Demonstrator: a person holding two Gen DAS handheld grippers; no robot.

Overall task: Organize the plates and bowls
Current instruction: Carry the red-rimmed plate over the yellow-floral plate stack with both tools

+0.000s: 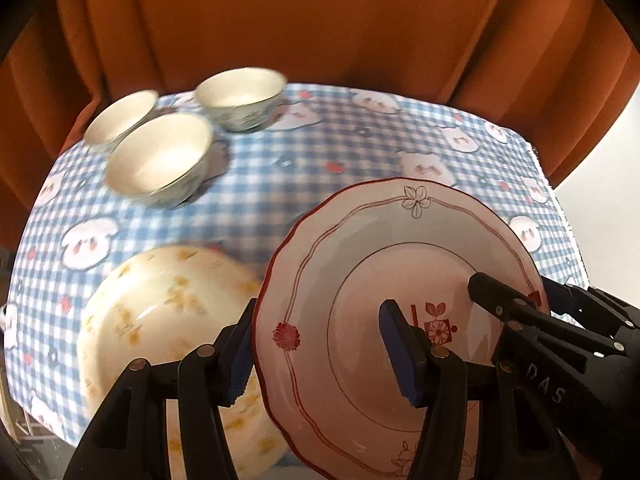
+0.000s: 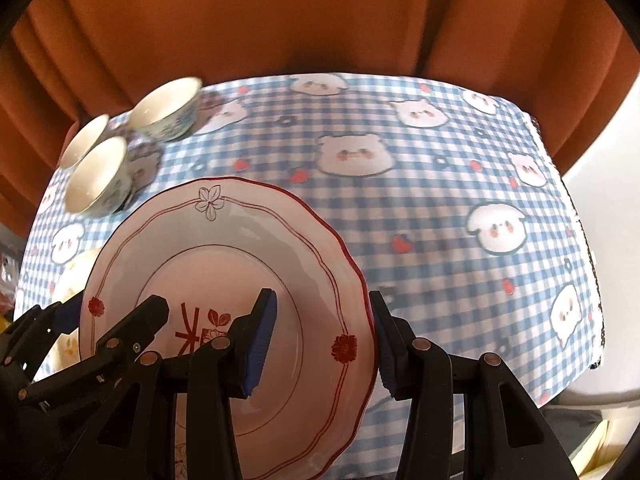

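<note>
A white plate with a red scalloped rim (image 1: pixel 360 260) is held above the table between both grippers; it also shows in the right wrist view (image 2: pixel 224 240). My left gripper (image 1: pixel 316 356) is shut on its left edge. My right gripper (image 2: pixel 324 344) is shut on its right edge and shows in the left wrist view (image 1: pixel 532 320). A cream plate with yellow flowers (image 1: pixel 160 320) lies on the table below and left of the held plate. Three white bowls (image 1: pixel 160 160) stand at the far left, also in the right wrist view (image 2: pixel 100 176).
The table carries a blue checked cloth with white cartoon animals (image 2: pixel 440 200). An orange curtain (image 1: pixel 320 20) hangs behind the table. The table's right edge (image 2: pixel 592 280) drops off to a pale floor.
</note>
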